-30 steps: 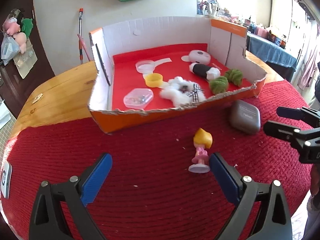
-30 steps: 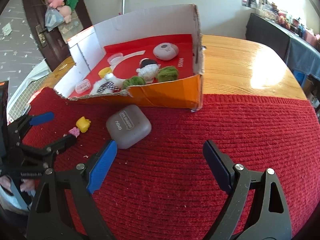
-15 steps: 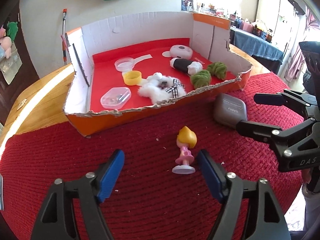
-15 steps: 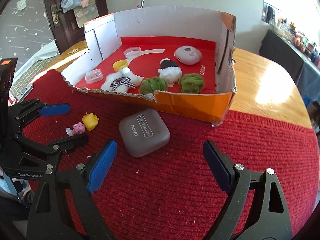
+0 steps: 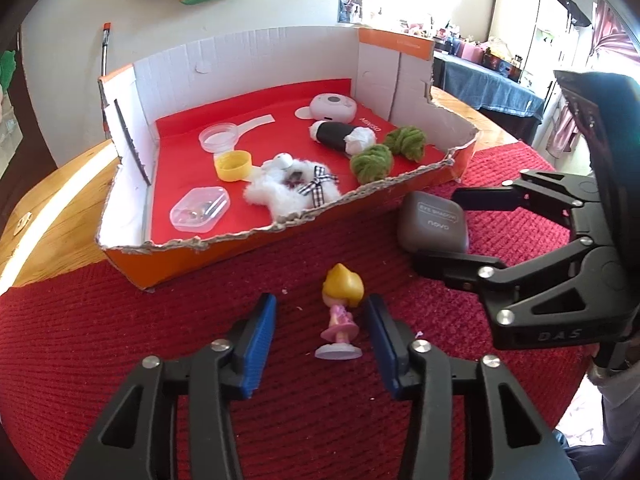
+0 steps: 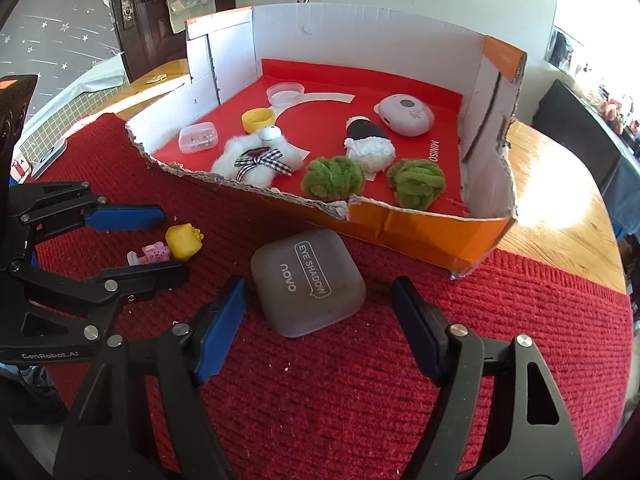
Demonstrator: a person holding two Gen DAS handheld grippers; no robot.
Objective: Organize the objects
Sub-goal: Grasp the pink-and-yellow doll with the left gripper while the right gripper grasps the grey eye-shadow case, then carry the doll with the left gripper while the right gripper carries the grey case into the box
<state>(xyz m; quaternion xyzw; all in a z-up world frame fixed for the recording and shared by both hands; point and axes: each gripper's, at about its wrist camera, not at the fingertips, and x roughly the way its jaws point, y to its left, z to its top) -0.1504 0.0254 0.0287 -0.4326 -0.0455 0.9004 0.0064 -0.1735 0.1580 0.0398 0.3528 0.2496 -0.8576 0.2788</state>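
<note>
A small doll (image 5: 342,312) with yellow hair and a pink dress stands upright on the red mat. My left gripper (image 5: 320,330) straddles it, and its blue pads are closing without touching it. The right wrist view shows the same doll (image 6: 180,240) between the left gripper's fingers (image 6: 124,218). A grey eye-shadow case (image 6: 308,280) lies flat in front of the orange cardboard box (image 6: 420,232). My right gripper (image 6: 320,294) is closing around the case with a gap left on each side. From the left wrist view the case (image 5: 434,222) sits between the right gripper's fingers (image 5: 452,266).
The box (image 5: 240,240) holds a white fluffy toy (image 5: 292,194), two green pom-poms (image 5: 372,162), a yellow cap (image 5: 234,164), a clear case (image 5: 200,208) and a pink round case (image 5: 334,106). Its torn front wall is low. A red woven mat (image 6: 360,380) covers the wooden table (image 6: 560,200).
Both grippers' jaws have narrowed. The left closed in around the doll. The right swung over so the grey case now lies between its pads.
</note>
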